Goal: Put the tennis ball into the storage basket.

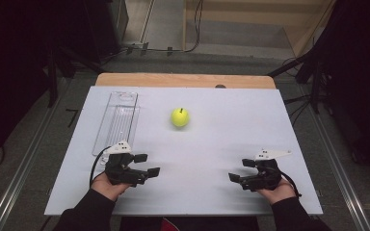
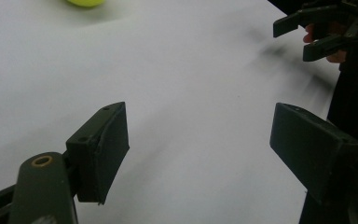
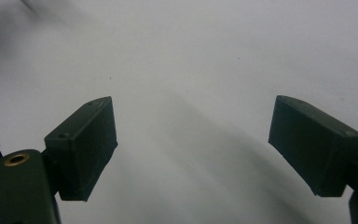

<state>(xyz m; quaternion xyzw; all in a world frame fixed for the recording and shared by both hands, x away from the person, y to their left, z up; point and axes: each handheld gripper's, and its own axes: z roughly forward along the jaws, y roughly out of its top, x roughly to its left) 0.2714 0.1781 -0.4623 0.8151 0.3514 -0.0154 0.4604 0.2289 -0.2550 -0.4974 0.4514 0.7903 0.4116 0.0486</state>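
Your two hands sit at the bottom of the high view, each one holding a gripper low over the white surface (image 1: 212,139). Your left gripper (image 1: 147,164) is at the lower left of the frame, and its jaws are spread apart with nothing between them. In the left gripper view its jaws (image 2: 198,149) stand wide, with only bare white between them. Your right gripper (image 1: 242,169) is at the lower right of the high view. Its jaws are spread too and hold nothing, and the right gripper view (image 3: 193,144) shows the same wide gap over the white.

The green apple (image 1: 179,117) sits near the middle of the high view, a bit toward the top, with its small stem pointing up. It is well apart from both grippers. In the left gripper view, a bit of the apple (image 2: 85,2) peeks in at the top edge.

A clear plastic tray (image 1: 117,122) lies flat at the upper left of the surface, just above your left gripper.
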